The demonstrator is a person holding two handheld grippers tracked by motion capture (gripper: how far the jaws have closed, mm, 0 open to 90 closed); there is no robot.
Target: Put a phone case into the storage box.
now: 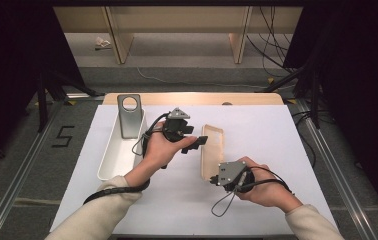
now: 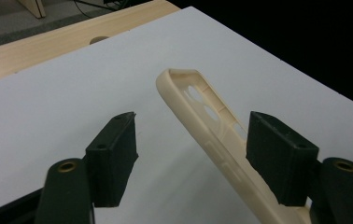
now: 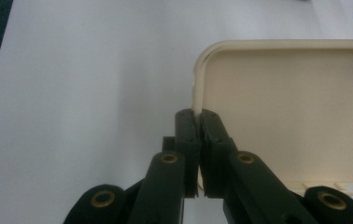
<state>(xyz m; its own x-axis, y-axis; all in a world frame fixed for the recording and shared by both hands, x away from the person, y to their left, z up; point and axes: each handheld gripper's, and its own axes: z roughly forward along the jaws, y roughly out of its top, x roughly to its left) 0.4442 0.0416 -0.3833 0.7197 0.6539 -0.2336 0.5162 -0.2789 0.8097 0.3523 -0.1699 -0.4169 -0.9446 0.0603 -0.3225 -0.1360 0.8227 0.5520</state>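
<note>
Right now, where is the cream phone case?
In the high view the phone case sits right of centre on the white table, its near edge pinched by the right hand-held gripper, the left hand-held gripper open around its far end.

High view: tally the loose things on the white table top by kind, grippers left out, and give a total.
Cream phone case: 1
Grey phone case, standing in the tray: 1
White tray: 1
Total: 3

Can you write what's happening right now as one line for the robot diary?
right tongs: shut on phone case edge | left tongs: open around case's other end | grey phone: in white tray
</note>
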